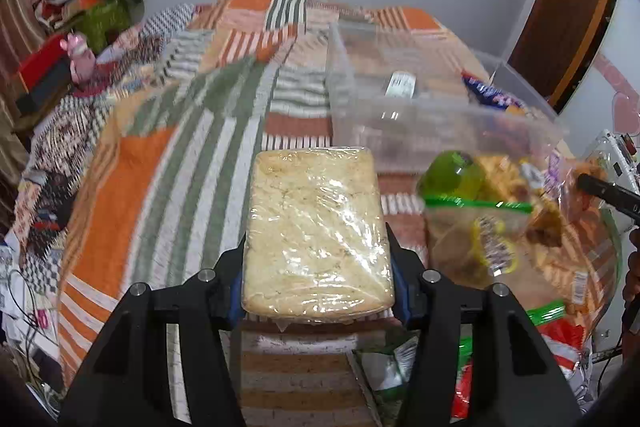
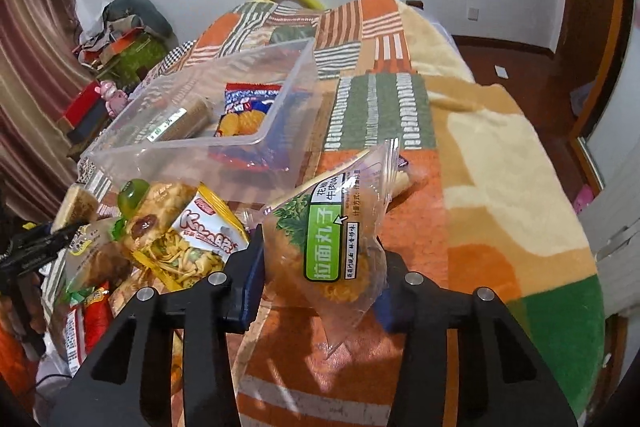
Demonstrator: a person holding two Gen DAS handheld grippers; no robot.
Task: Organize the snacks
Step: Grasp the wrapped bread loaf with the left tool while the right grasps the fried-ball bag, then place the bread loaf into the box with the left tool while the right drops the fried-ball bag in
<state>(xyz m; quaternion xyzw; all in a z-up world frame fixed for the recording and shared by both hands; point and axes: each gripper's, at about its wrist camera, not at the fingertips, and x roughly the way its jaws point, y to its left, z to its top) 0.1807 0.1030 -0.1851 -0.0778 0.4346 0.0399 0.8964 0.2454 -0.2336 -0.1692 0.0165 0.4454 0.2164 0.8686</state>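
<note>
My left gripper [image 1: 318, 279] is shut on a plastic-wrapped pale cake slab [image 1: 316, 227] and holds it above the patterned blanket, in front of the clear plastic bin [image 1: 360, 107]. My right gripper [image 2: 322, 267] is shut on a clear noodle-ball packet with a green label [image 2: 332, 235], held to the right of the clear bin [image 2: 280, 131]. The bin holds a wrapped brown bar [image 2: 180, 121] and a blue-and-red biscuit pack [image 2: 246, 107]. A heap of loose snacks [image 2: 160, 239] lies left of my right gripper; it also shows at the right of the left wrist view [image 1: 512, 223].
The bin and snacks lie on a bed covered by an orange, green and striped blanket [image 1: 160, 167]. Clutter with a pink toy [image 1: 80, 55] sits at the far left by a curtain. A wooden floor [image 2: 520, 67] lies beyond the bed's right edge.
</note>
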